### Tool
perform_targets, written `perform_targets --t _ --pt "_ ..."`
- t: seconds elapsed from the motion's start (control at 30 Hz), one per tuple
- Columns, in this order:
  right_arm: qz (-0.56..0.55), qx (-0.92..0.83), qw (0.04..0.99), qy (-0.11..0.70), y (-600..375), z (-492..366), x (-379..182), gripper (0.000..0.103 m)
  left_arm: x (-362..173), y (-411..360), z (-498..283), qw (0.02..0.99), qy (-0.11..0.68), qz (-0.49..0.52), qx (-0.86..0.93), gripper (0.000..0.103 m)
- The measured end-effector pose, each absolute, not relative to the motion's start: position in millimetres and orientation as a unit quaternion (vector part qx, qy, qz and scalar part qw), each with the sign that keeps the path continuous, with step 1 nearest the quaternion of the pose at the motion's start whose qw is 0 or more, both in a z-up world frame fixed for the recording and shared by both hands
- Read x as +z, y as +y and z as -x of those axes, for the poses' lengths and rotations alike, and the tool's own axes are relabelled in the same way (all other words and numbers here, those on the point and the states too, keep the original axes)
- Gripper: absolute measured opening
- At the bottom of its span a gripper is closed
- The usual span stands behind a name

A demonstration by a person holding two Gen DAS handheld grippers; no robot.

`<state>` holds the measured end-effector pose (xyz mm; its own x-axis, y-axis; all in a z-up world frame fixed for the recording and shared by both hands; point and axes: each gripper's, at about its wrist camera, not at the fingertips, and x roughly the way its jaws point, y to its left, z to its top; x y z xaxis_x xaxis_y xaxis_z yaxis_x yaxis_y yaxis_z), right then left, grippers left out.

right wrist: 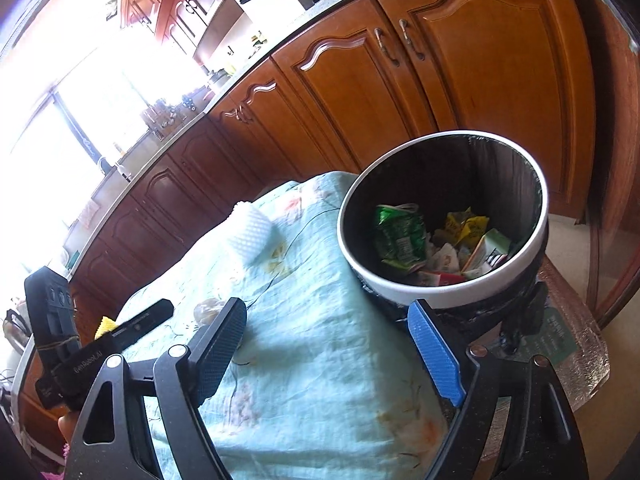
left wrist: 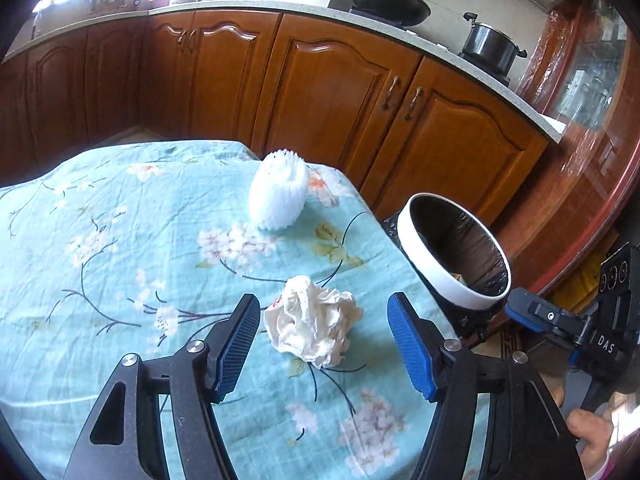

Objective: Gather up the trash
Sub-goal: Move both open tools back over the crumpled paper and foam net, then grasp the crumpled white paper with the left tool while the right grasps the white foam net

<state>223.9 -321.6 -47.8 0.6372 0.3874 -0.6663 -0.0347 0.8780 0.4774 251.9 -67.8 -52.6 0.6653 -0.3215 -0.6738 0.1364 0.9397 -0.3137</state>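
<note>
Two grippers hovered over a table draped in a floral cloth (left wrist: 120, 240): the left gripper (left wrist: 324, 344) had its jaws spread wide on either side of a crumpled white paper wad (left wrist: 316, 326) without touching it. The right gripper (right wrist: 328, 352) — jaws equally wide, holding nothing — pointed toward the white-rimmed trash bin (right wrist: 444, 292) of wrappers beside the table edge, while a white foam fruit net (left wrist: 278, 190) stood farther back on the cloth.

Crumpled tissue (left wrist: 313, 322) on tablecloth (left wrist: 120, 240), between left gripper (left wrist: 324, 342) fingers; foam sleeve (left wrist: 279, 190) behind; bin (left wrist: 454, 254) right, beside table edge, wrappers (right wrist: 400, 238) inside.
</note>
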Motion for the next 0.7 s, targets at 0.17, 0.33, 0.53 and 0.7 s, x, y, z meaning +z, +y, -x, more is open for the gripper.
perform_targets --t 0.17,0.33,0.53,0.7 --pt "-0.214 0.125 0.878 0.409 -309.4 -224.1 -49.2 0.085 -66.7 -70.0 -261.0 0.895 0.413 0.108 -0.126 0.063" --pt "-0.211 0.130 0.878 0.410 -298.7 -227.4 -50.5 0.084 -79.1 -68.3 -273.8 0.881 0.437 0.111 -0.145 0.021" --pt "-0.200 0.145 0.878 0.411 -277.5 -239.7 -52.2 0.084 -76.4 -57.7 -269.5 0.888 0.422 0.112 -0.145 0.008" --pt "-0.187 0.167 0.872 0.420 -248.4 -259.1 -60.8 0.084 -71.4 -24.7 -256.6 0.898 0.407 0.124 -0.113 0.005"
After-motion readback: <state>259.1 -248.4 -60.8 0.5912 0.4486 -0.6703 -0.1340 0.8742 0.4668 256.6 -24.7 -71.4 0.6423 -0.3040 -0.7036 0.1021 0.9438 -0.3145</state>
